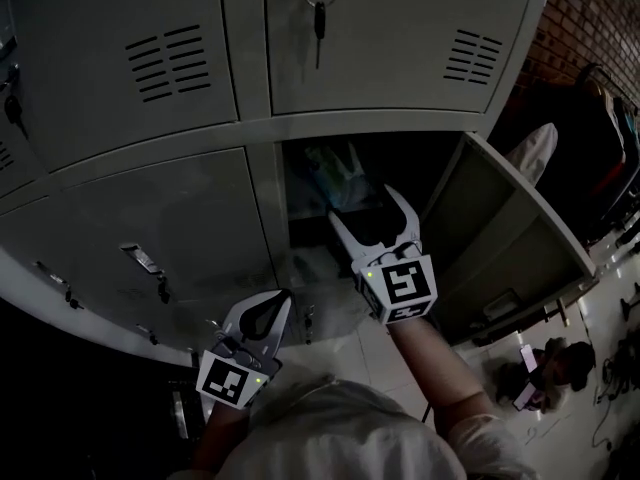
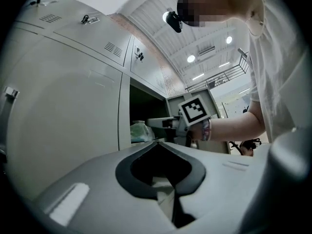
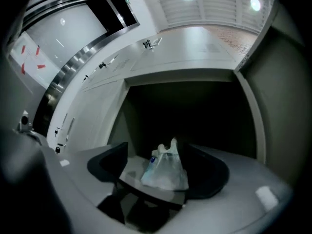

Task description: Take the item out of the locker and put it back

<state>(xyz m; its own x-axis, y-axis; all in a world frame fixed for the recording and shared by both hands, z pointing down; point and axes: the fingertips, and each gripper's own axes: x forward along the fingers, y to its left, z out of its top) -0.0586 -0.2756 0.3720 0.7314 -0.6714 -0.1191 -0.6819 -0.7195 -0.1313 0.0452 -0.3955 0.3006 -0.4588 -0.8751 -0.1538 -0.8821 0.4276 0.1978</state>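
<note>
A translucent plastic bag (image 1: 336,173) sits inside the open locker compartment (image 1: 300,230), toward its back left. My right gripper (image 1: 366,208) is open just in front of the opening, pointing in, with nothing held. In the right gripper view the bag (image 3: 165,170) shows between the wide jaws but farther in, apart from the pads. My left gripper (image 1: 268,313) is shut and empty, lower left, before a closed locker door. The left gripper view shows the bag (image 2: 141,130) and the right gripper (image 2: 161,123) at the opening.
The compartment's door (image 1: 505,233) stands swung open to the right. Closed grey lockers (image 1: 150,218) fill the left and top, with keys (image 1: 318,10) hanging from an upper door. Cables and small things (image 1: 560,363) lie on the floor at right.
</note>
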